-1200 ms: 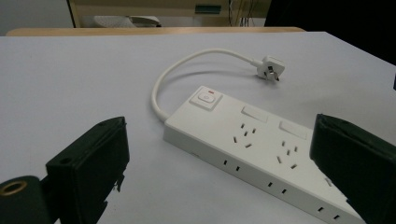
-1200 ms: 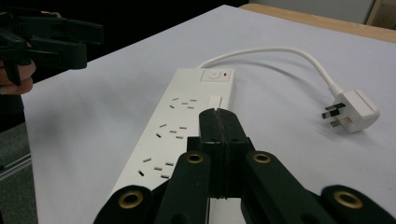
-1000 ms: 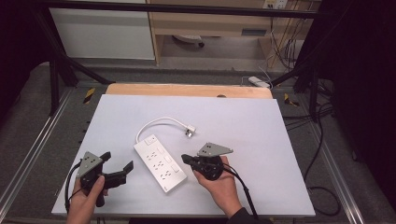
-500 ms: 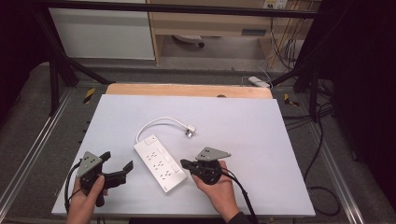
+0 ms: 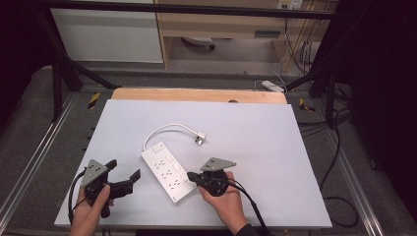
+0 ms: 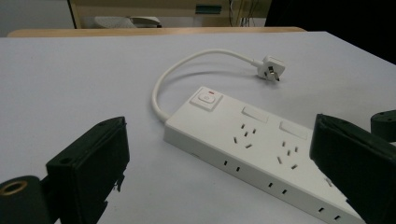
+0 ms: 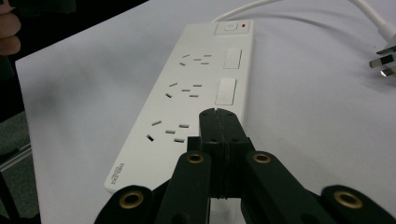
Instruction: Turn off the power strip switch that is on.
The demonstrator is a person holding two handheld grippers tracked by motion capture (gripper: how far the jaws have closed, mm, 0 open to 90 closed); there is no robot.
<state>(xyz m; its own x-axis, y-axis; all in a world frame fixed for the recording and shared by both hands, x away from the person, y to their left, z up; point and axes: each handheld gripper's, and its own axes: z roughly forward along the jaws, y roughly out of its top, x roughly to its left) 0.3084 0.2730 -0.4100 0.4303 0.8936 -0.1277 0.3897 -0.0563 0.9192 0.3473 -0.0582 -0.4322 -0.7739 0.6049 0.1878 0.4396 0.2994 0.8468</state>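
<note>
We see two tools, one per hand, at the near worktop point(image 5: 275, 147) edge. Left tool point(image 5: 123, 178): black blocky jaws spread wide, nothing between them. Right tool point(image 5: 193, 176): jaws pressed together, gripping nothing, tips just over the near end of the power strip point(image 5: 167, 171). One strip: white glossy plastic, long rectangular, lying flat and diagonal mid-worktop between the tools. We count three socket groups, two blank rectangular covers, one rocker switch point(image 6: 205, 98) with red indicator. One short white cable point(image 5: 164, 131) loops off its far end to one plug point(image 5: 199, 138) with metal prongs. Worktop is matte pale, wooden strip along the far edge.
</note>
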